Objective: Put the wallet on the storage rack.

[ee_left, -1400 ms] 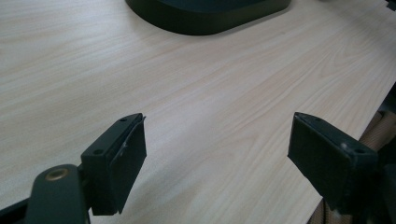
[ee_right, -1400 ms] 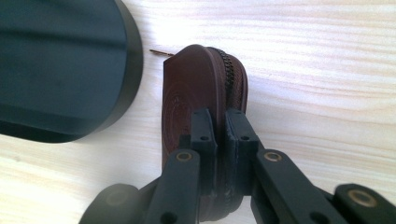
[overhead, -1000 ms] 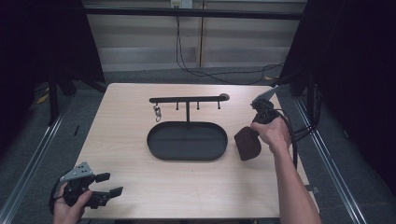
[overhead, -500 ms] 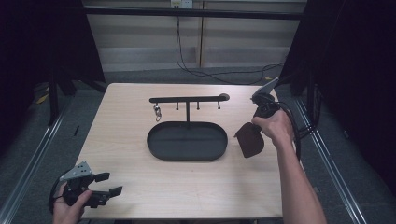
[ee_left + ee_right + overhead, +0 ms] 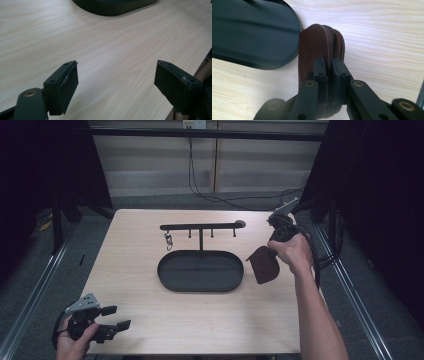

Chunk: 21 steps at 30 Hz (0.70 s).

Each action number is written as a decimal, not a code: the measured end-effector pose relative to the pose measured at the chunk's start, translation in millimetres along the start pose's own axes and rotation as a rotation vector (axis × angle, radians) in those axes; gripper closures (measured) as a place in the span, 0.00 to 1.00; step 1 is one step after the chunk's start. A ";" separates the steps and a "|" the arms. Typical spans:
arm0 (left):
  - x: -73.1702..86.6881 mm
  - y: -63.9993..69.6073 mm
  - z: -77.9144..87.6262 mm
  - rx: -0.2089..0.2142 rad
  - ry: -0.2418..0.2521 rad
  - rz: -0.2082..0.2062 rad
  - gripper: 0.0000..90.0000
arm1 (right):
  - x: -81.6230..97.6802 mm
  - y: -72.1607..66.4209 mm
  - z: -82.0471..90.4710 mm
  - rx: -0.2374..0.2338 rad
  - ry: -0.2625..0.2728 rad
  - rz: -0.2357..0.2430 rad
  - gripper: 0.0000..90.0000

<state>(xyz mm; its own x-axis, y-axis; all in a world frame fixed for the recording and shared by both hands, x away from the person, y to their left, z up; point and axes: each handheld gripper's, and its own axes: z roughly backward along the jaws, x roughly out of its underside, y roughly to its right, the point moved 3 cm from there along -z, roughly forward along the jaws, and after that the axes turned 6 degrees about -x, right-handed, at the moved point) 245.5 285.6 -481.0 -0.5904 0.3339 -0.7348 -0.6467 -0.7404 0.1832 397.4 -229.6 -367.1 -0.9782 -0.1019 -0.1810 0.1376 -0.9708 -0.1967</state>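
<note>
The brown zip pouch (image 5: 319, 50) hangs clamped by one edge in the right gripper (image 5: 329, 72), lifted off the tabletop (image 5: 200, 315) with the black oval tray (image 5: 201, 270) just beside it. Only a narrow strip of leather sits between the pads, so a quick swing could let it slip or twist out. The left gripper (image 5: 111, 318), far off near the tabletop's edge, is spread wide and empty.

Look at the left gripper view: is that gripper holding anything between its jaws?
No. The left gripper is open, its jaws standing wide apart with bare table showing between them.
</note>
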 end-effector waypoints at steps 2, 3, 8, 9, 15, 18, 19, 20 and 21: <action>-0.3 0.2 0.1 -0.001 0.002 -0.002 0.21 | -0.4 -0.9 1.4 -0.001 0.000 0.003 0.92; 0.0 0.1 -0.4 0.000 -0.003 -0.005 0.21 | -1.2 -2.9 3.9 -0.002 0.005 0.009 0.92; 0.0 -0.7 -0.1 -0.005 0.000 -0.001 0.21 | -4.3 -8.3 12.0 0.000 0.030 0.008 0.92; 0.0 -0.6 -0.3 -0.005 0.000 -0.002 0.21 | -5.1 -10.4 13.8 0.000 0.028 0.015 0.92; 0.0 0.0 -0.4 0.001 -0.002 -0.007 0.21 | -10.3 -22.1 21.4 -0.050 0.060 0.029 0.92; 0.0 0.0 -0.3 0.000 0.000 -0.007 0.21 | -12.0 -26.2 20.2 -0.078 0.074 0.032 0.92; 0.1 -0.1 -0.3 0.001 -0.002 -0.007 0.21 | -12.6 -27.9 19.6 -0.097 0.080 0.035 0.92; 0.0 0.0 -0.2 0.002 0.001 -0.006 0.21 | -13.3 -29.2 19.3 -0.119 0.086 0.035 0.92; -0.2 0.2 0.0 0.005 0.006 -0.005 0.21 | -14.5 -30.6 19.1 -0.151 0.104 0.029 0.92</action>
<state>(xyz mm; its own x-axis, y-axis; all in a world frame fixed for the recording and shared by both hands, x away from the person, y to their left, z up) 245.5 285.3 -480.8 -0.5844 0.3344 -0.7394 -0.6520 -0.7360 0.1825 404.4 -202.6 -340.0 -0.9533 -0.0990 -0.2855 0.1951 -0.9231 -0.3313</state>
